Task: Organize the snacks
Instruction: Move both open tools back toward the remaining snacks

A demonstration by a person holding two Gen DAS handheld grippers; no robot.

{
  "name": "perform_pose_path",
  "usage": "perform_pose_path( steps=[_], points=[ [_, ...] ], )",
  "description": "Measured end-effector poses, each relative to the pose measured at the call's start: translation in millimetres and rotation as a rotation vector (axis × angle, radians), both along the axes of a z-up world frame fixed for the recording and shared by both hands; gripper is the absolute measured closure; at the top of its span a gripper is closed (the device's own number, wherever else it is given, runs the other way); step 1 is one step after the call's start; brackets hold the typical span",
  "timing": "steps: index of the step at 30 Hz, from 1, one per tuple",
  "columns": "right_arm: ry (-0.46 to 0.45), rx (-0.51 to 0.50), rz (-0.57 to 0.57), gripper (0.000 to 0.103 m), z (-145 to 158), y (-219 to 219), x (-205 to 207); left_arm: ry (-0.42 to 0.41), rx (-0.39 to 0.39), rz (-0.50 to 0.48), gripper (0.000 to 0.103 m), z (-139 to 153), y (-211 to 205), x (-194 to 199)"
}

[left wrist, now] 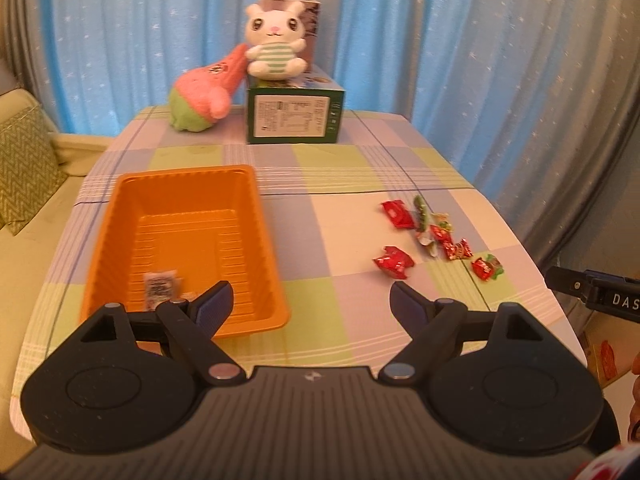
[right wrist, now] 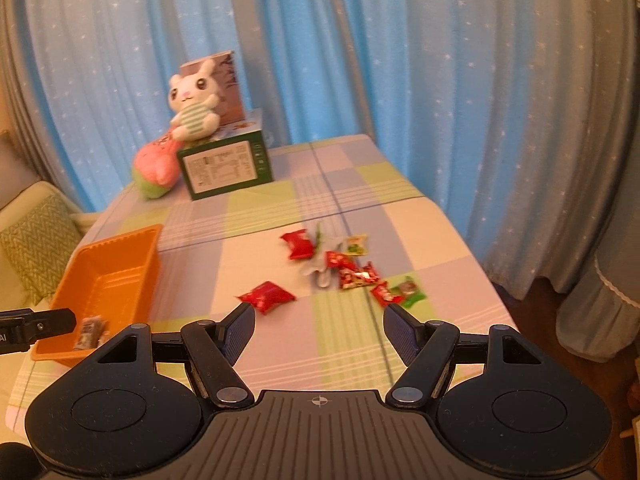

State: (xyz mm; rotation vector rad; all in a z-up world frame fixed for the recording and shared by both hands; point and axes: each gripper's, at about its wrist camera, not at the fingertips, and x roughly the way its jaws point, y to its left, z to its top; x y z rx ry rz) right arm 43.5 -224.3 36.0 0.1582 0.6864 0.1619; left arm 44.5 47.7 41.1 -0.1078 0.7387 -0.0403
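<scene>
An orange tray (left wrist: 120, 220) sits on the left of the checked tablecloth, with a small grey snack packet (left wrist: 160, 285) in its near end. It also shows in the right wrist view (right wrist: 148, 248). Several red and green wrapped snacks (left wrist: 440, 236) lie scattered to the right, one red packet (right wrist: 266, 296) nearest. My left gripper (left wrist: 312, 300) is open and empty above the tray's near right corner. My right gripper (right wrist: 319, 322) is open and empty, just short of the snacks.
A green box (left wrist: 294, 114) with a white rabbit plush (left wrist: 274, 40) on top stands at the table's far end, beside a pink and green plush (left wrist: 200, 94). Blue curtains hang behind. A sofa with a cushion (left wrist: 24, 160) is left of the table.
</scene>
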Motion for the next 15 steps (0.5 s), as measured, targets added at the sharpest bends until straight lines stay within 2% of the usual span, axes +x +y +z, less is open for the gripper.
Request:
perform_pose_path(
  steps=[15],
  points=[
    [0.034,0.014,-0.088,0.032,-23.1,-47.0,21.6,0.016,-0.003,-0.146,0.019,-18.8,-59.3,50.0]
  ],
)
